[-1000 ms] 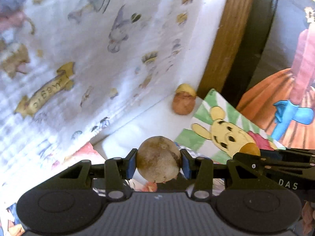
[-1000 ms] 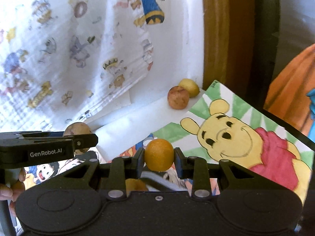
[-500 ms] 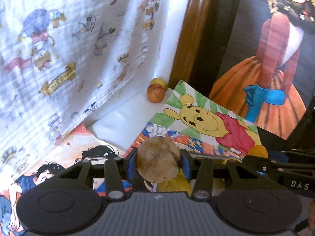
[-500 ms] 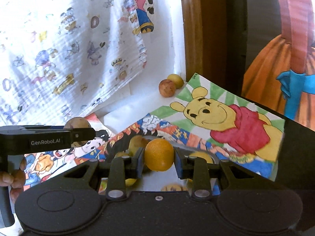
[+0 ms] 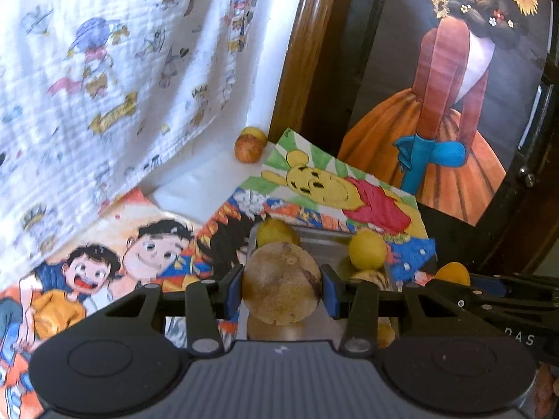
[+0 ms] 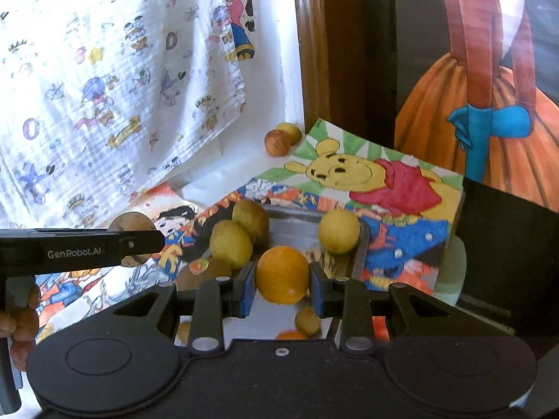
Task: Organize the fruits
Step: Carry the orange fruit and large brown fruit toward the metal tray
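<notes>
While the left claw (image 5: 282, 291) clamps a round speckled brown fruit (image 5: 282, 282), the right claw (image 6: 281, 289) pinches a small round orange (image 6: 282, 275); both hang above a shiny metal tray (image 6: 360, 244) holding yellow-green fruits (image 6: 339, 231) on cartoon-papered counter (image 6: 394, 181).

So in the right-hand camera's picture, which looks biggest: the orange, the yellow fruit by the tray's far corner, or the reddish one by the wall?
1. orange, though nearest the camera
2. yellow fruit
3. reddish fruit, farthest away
</notes>
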### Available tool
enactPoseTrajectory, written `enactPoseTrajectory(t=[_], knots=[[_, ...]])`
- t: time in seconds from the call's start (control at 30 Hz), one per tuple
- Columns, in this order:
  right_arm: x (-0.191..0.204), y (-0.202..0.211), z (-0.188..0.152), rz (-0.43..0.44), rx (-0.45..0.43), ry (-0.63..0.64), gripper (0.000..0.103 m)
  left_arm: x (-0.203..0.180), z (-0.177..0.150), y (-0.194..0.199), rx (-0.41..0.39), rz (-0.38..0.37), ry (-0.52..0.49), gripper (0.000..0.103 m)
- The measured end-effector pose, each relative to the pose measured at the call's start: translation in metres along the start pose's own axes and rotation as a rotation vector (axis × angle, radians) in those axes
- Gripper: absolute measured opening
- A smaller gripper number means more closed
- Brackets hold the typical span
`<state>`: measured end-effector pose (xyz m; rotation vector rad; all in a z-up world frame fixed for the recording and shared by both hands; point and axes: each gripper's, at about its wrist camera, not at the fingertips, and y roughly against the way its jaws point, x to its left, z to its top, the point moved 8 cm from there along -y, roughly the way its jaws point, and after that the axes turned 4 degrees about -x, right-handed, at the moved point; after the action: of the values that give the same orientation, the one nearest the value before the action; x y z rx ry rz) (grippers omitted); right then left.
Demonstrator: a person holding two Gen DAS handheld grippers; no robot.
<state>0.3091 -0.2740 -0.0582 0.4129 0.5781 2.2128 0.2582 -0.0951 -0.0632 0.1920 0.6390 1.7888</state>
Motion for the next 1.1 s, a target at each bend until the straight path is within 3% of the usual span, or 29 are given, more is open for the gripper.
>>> enactPoseTrajectory(t=[0.57, 0.87, 1.1], knots=[[0.028, 0.04, -0.039, -0.049, 0.008, -0.087, 0.034, 0.008, -0.042, 0.034, 0.064, -0.019, -0.029, 0.049], [0.027, 0.042, -0.045, -0.085, 0.029, -0.127, 0.034, 0.01, -0.046, 0.039, 0.093, -0.027, -0.07, 0.049], [0.021, 0.03, -0.061, -0.136, 0.066, -0.179, 0.034, 0.006, -0.06, 0.03, 0.152, -0.075, -0.109, 0.049]])
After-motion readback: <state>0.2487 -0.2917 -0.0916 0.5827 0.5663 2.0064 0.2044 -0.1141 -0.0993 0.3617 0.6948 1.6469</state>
